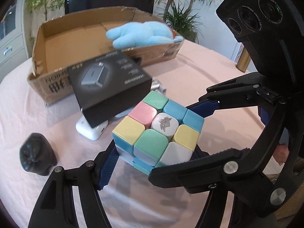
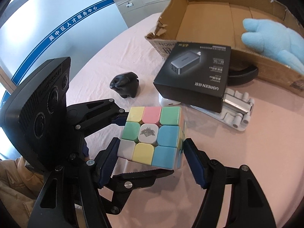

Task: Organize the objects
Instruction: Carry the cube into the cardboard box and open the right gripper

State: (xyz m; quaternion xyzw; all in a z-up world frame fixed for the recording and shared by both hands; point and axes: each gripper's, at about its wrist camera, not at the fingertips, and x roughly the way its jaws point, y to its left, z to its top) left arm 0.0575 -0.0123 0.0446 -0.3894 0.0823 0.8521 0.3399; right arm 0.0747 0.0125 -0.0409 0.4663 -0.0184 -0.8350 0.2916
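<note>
My left gripper [image 1: 152,160] is closed part-way on the pastel puzzle cube [image 1: 157,131], its blue-padded fingers [image 1: 108,168] pressing two opposite lower faces. My right gripper [image 2: 151,158] sits at the same cube [image 2: 153,135], pads against its other pair of sides, so both grippers bracket it together. The cube is above the pink-covered bench [image 1: 199,72], near the middle; whether its underside touches the cloth I cannot tell. It has no long axis; its logo face points upward, one corner turned toward the left wrist camera.

Obstructions beyond the cube: a black charger box [image 2: 191,76] lies tilted, its near edge propped on a white adapter [image 1: 91,130], just behind the cube. A grey-and-white holder of small cylinders [image 2: 235,110] lies beside that box on the side toward the right gripper. A small black figurine [image 2: 124,84] stands apart, on the left gripper's side.

Toward the far edge of the bench sits an open cardboard carton [image 2: 199,17] with a torn corner. A blue plush toy [image 2: 273,41] hangs over its near wall. A dark curved item [image 2: 243,74] lies against the carton's outer face.
</note>
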